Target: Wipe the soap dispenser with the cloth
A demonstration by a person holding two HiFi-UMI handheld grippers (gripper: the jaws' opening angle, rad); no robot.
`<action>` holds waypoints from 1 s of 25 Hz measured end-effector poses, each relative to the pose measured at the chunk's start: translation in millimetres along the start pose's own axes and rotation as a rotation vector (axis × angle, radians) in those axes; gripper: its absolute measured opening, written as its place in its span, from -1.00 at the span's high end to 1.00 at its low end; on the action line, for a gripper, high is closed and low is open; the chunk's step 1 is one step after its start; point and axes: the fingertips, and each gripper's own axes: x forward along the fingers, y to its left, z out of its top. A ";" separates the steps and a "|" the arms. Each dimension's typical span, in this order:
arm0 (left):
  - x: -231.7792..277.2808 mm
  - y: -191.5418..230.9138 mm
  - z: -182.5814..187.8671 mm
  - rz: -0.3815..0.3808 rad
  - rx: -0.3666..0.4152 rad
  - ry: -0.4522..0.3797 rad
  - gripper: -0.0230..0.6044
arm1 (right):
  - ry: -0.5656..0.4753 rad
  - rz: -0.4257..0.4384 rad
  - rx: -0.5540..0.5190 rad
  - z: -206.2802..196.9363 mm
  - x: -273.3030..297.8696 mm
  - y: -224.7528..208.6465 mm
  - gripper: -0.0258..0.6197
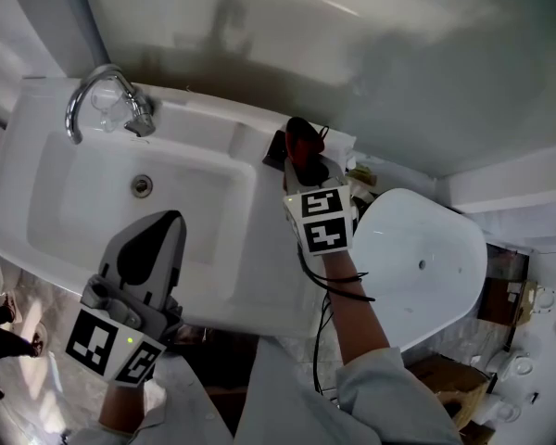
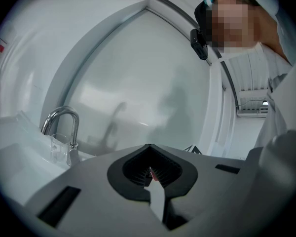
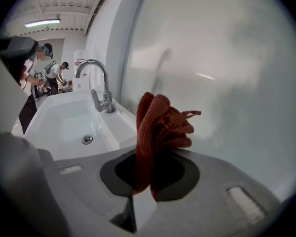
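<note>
Right gripper (image 3: 142, 184) is clamped on the red knit cloth (image 3: 160, 125). It looks soft, light and floppy (gripped low, with the wad poking out front, seems right). Left gripper (image 2: 150, 174) is pinched closed with nothing in it.

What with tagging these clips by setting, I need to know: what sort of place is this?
Most likely a bathroom, perhaps a mock-up: a white washbasin with a chrome tap, what looks like a closed toilet lid beside it, and, past the washbasin, people in an open hall.
</note>
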 end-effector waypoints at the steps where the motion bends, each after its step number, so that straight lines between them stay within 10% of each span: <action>1: 1.2 -1.4 -1.2 -0.005 -0.001 0.002 0.92 | -0.001 0.003 0.001 -1.2 -0.2 1.6 0.75; 25: 8.8 2.2 -19.9 0.004 -0.017 0.038 0.92 | 0.163 0.091 0.085 -88.0 44.3 31.2 0.75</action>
